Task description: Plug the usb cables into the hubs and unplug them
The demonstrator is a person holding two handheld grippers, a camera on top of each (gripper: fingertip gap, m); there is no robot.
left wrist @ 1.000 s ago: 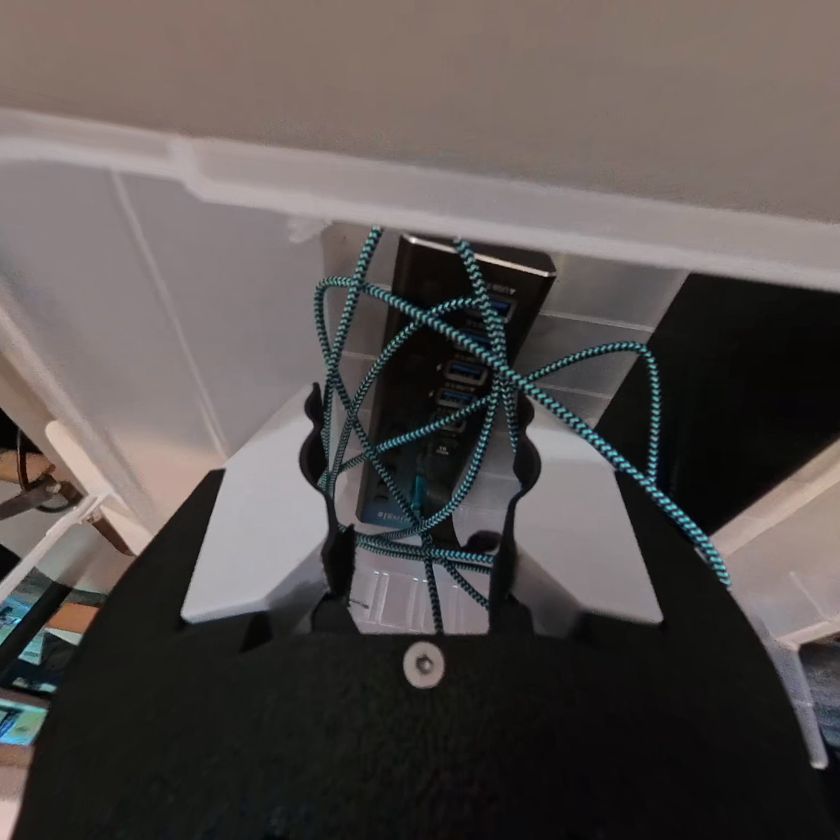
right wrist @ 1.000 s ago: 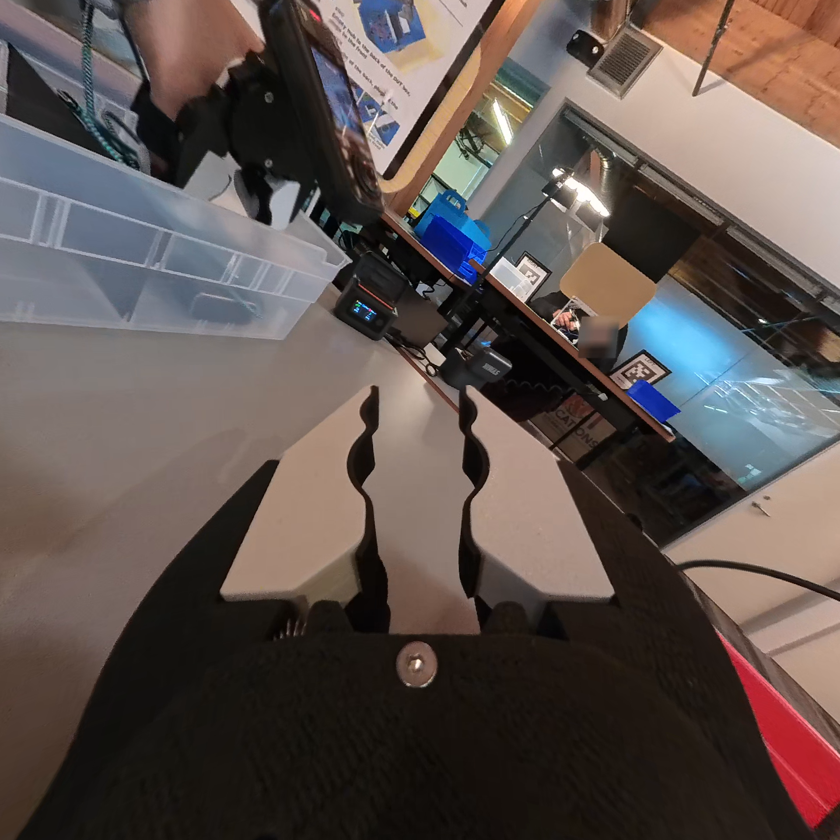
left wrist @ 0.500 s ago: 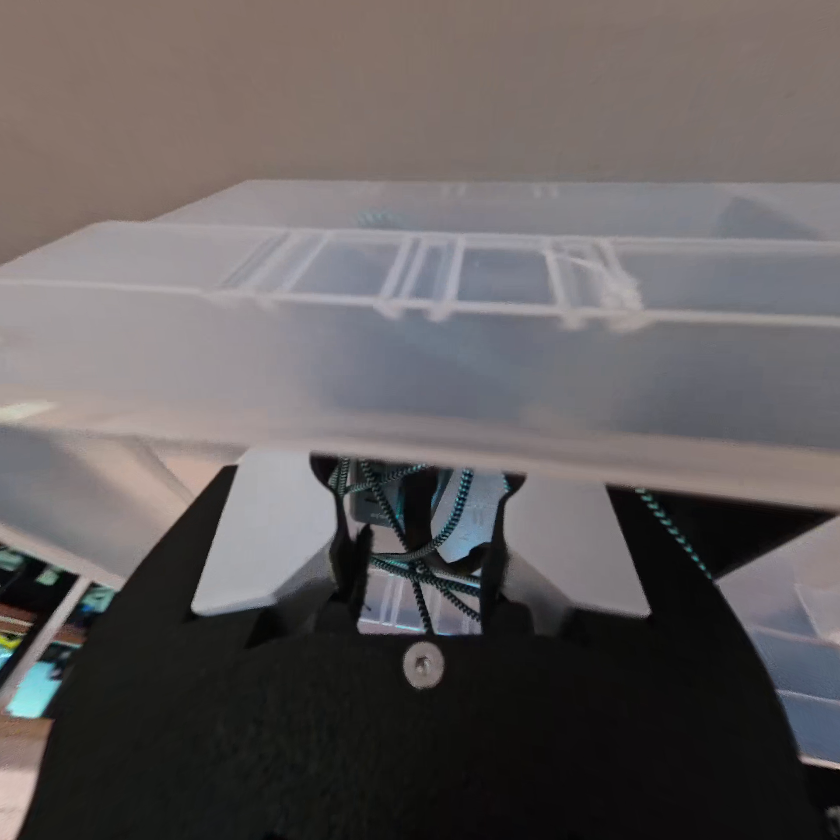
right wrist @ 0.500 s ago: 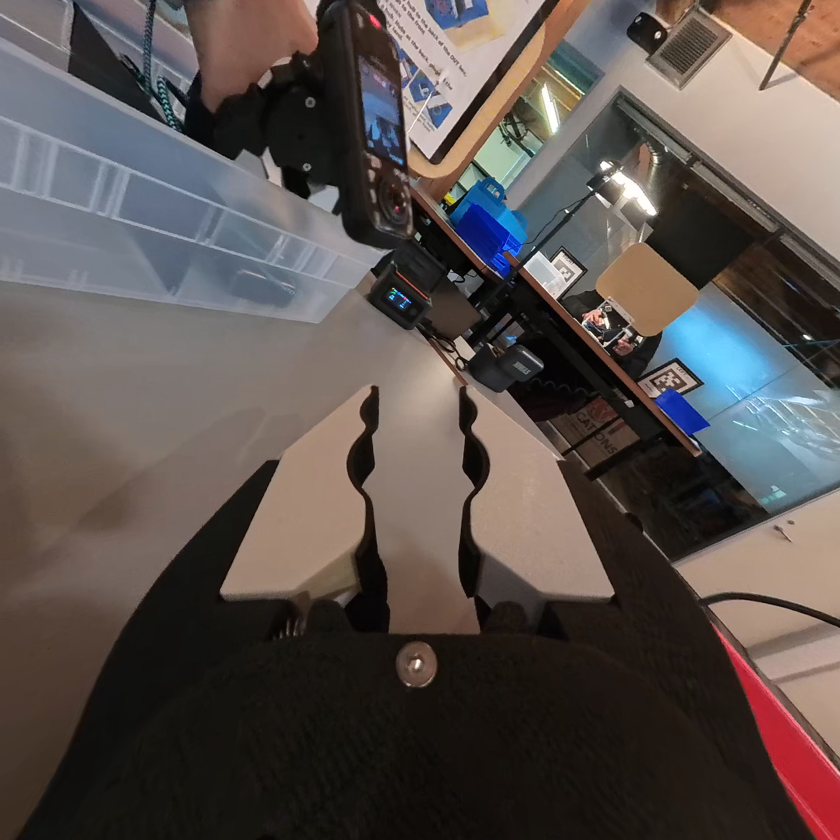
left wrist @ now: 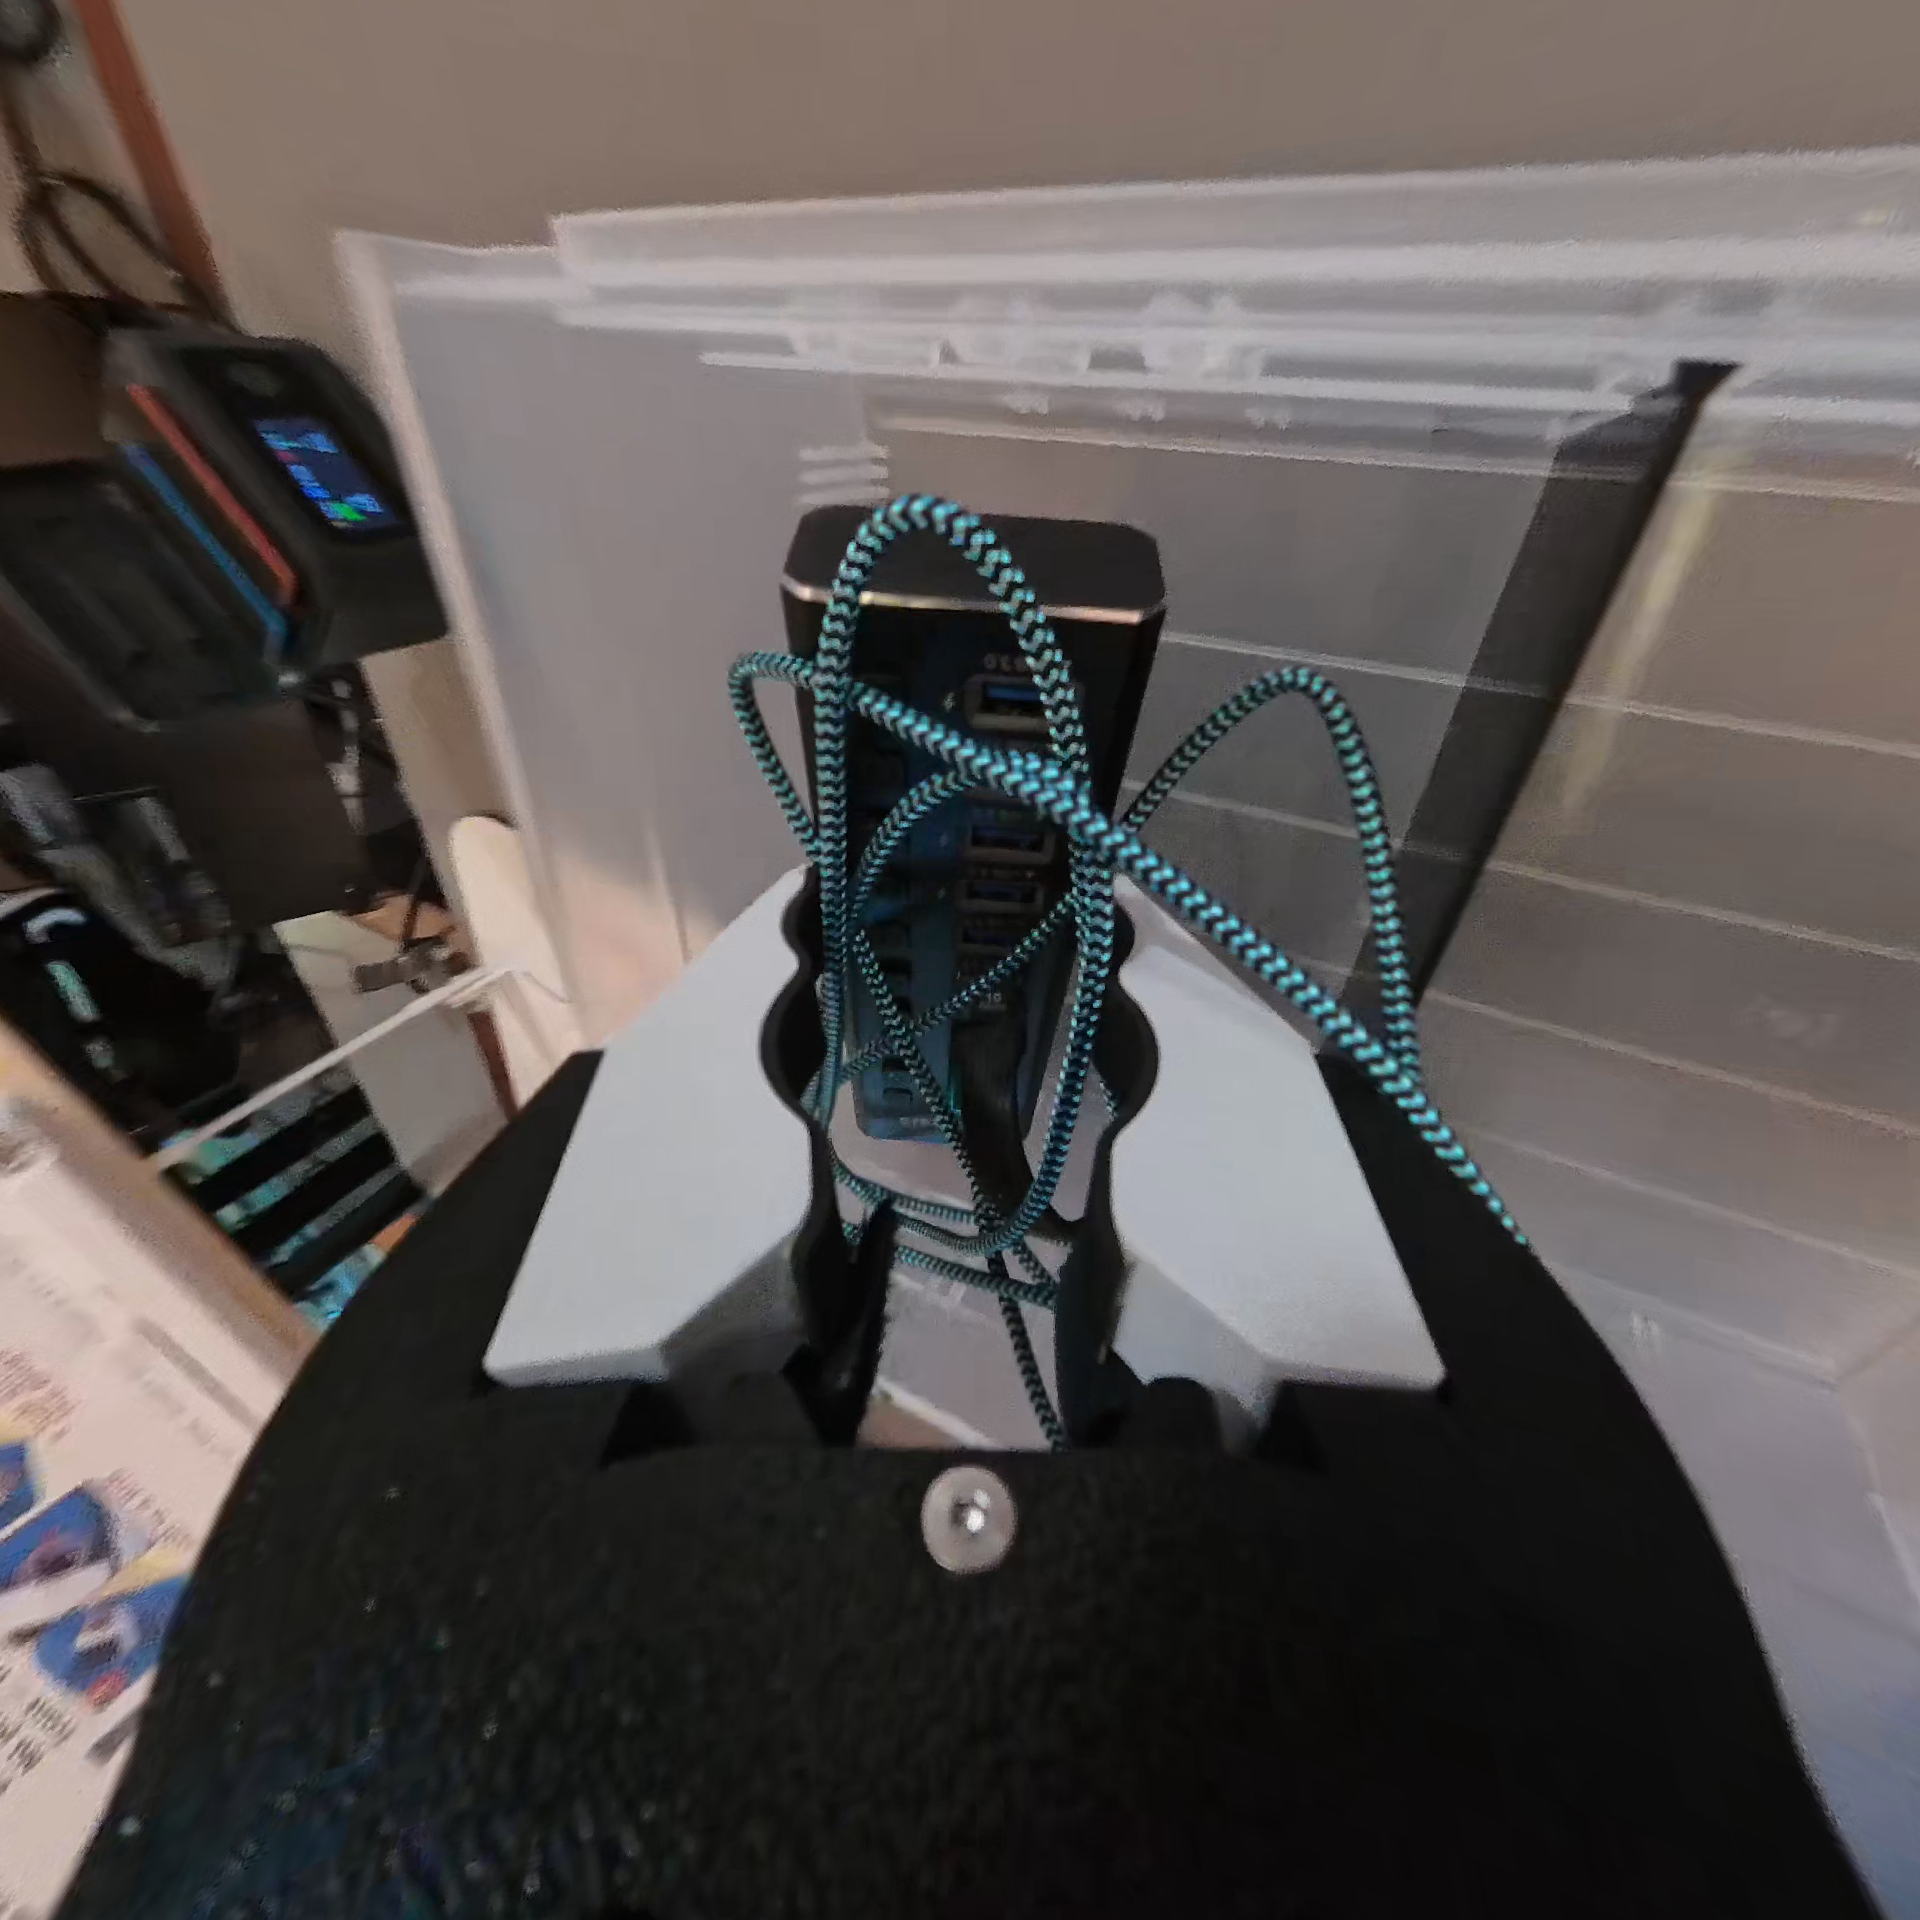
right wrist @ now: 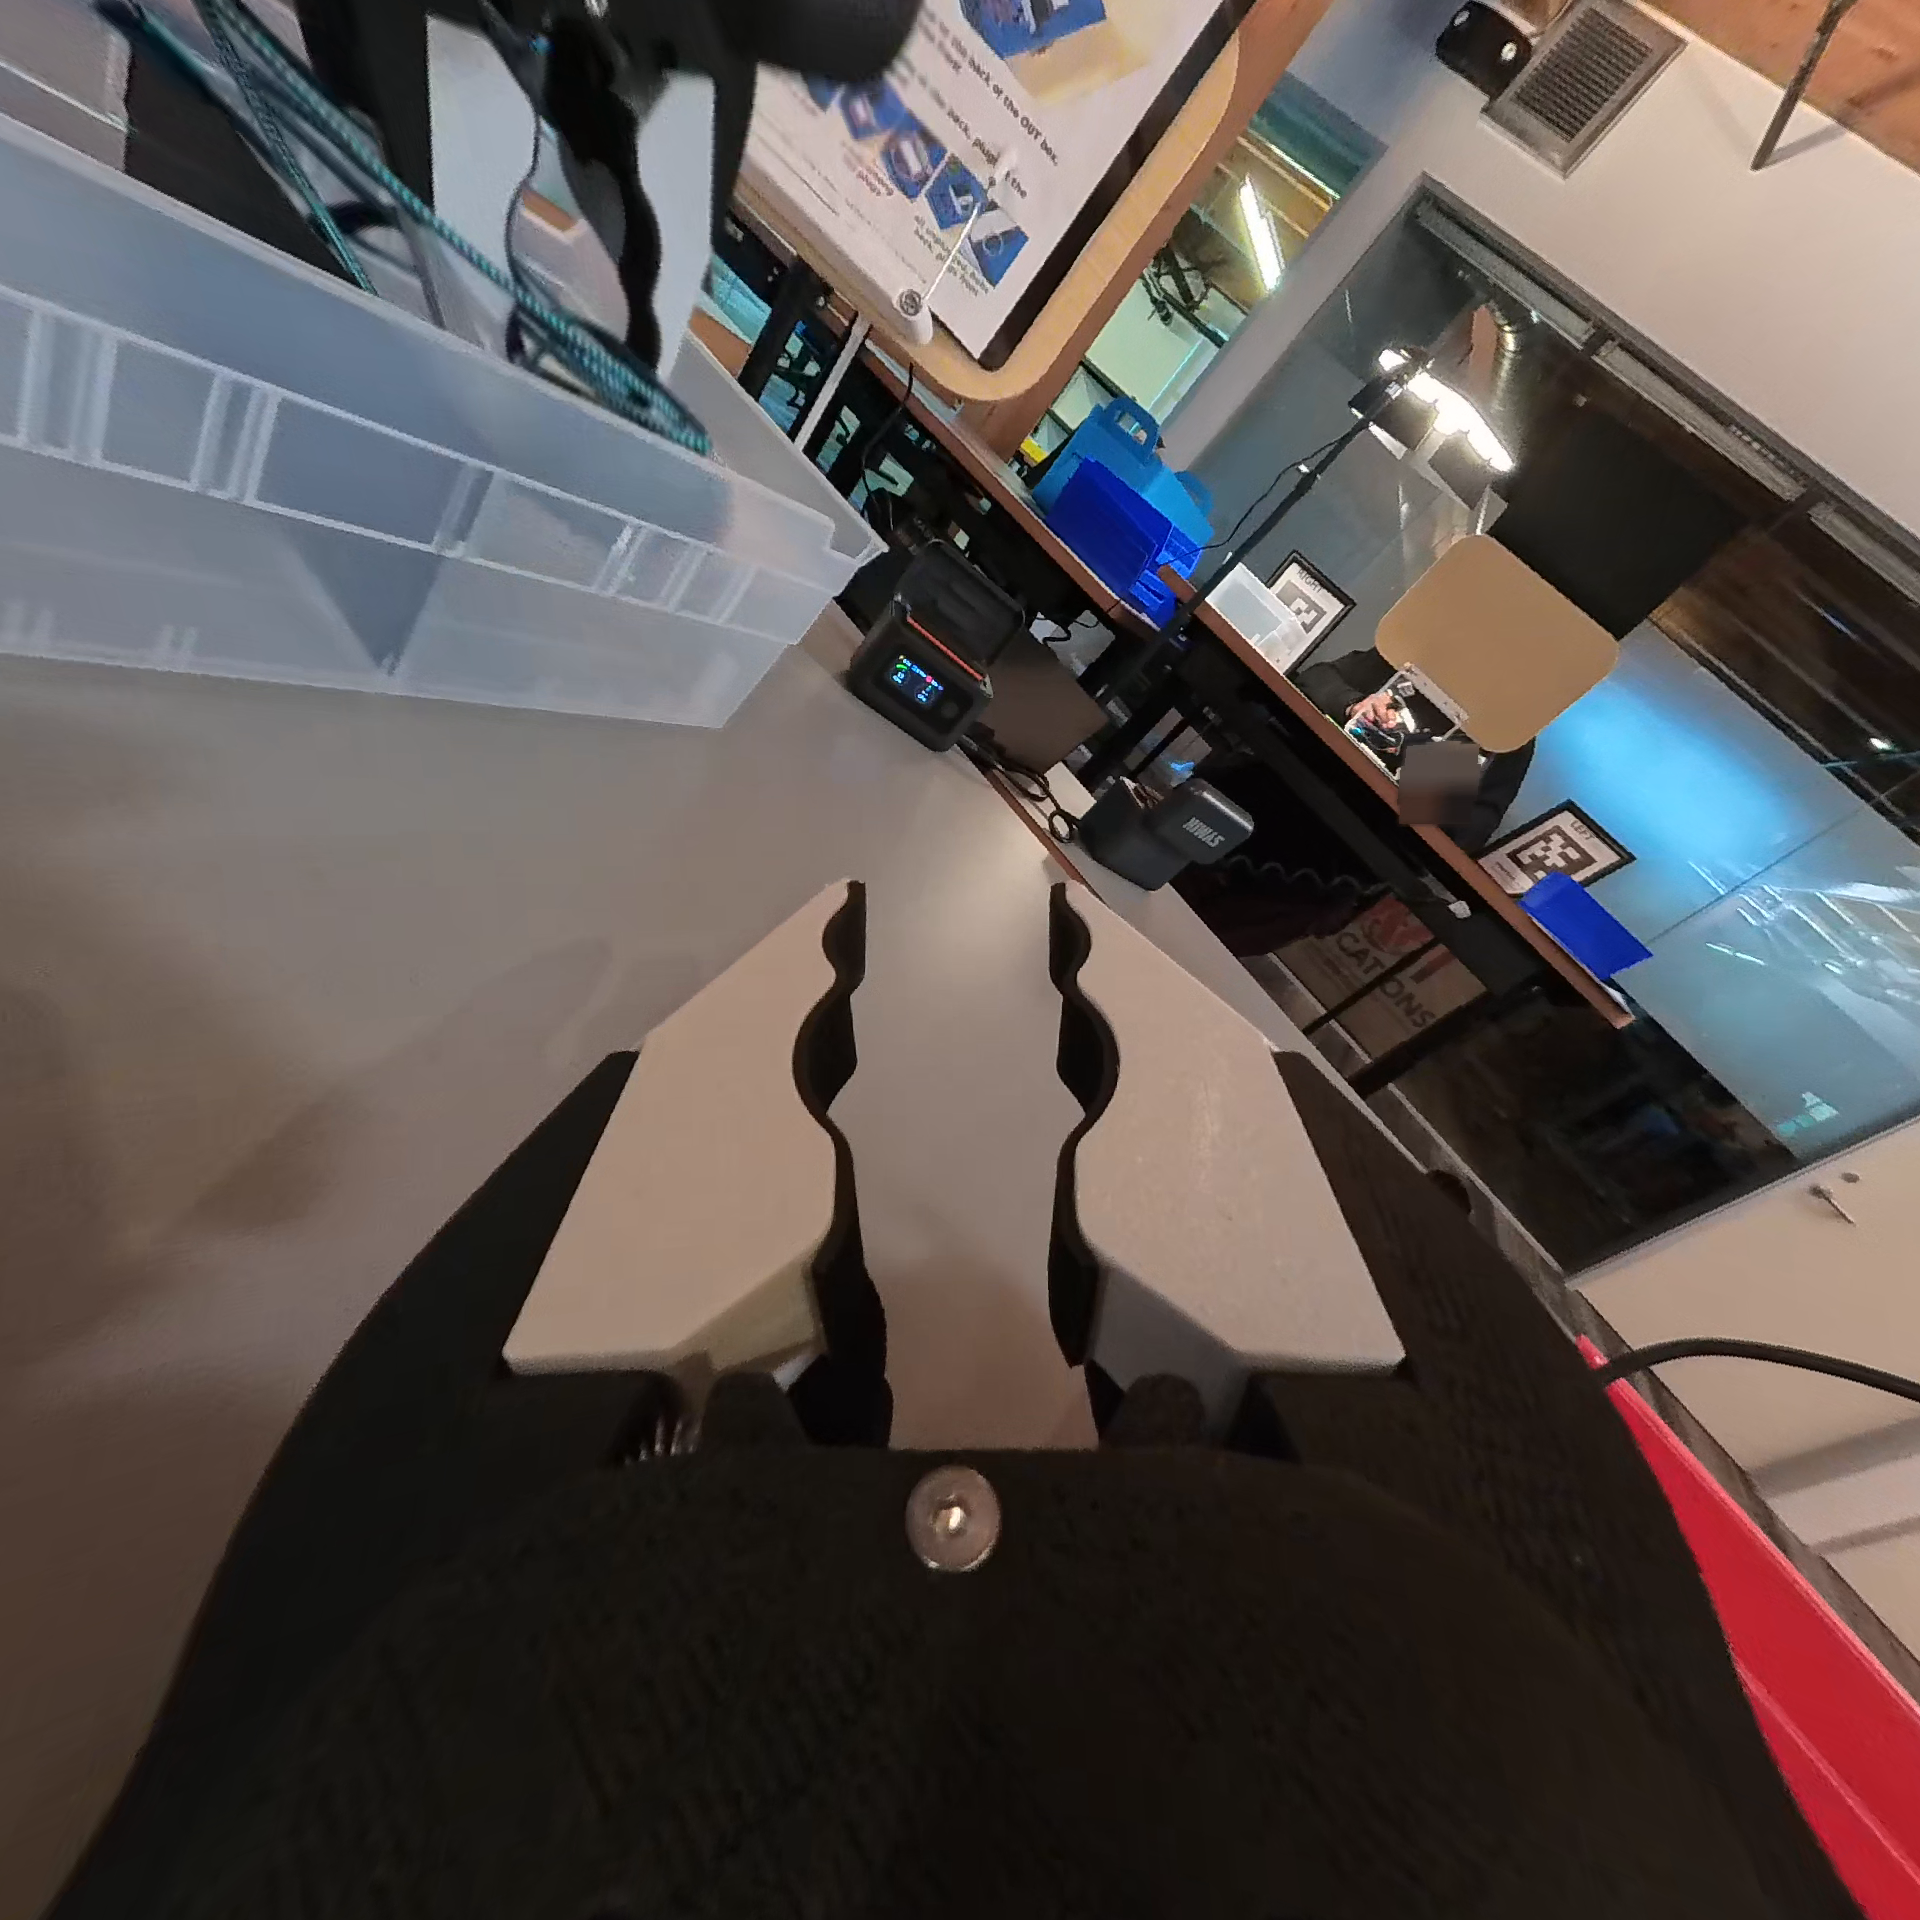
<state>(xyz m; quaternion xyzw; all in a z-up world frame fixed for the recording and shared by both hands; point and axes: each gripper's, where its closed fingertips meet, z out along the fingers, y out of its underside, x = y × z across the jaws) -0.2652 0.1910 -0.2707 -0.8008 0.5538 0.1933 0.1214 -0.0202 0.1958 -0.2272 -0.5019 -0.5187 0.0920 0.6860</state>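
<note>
Between the left gripper (left wrist: pixel 961 925) fingers, hub (left wrist: pixel 971 831) tangled in cable (left wrist: pixel 1039 779)

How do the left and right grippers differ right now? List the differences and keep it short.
1. The left gripper is closed around a black USB hub; the right gripper is open and empty.
2. A teal braided cable loops over and between the left gripper's fingers; nothing touches the right gripper.
3. The left gripper faces the clear plastic bin; the right gripper points along the bare table.

Shared: white wavy-edged fingers on black bodies.
</note>
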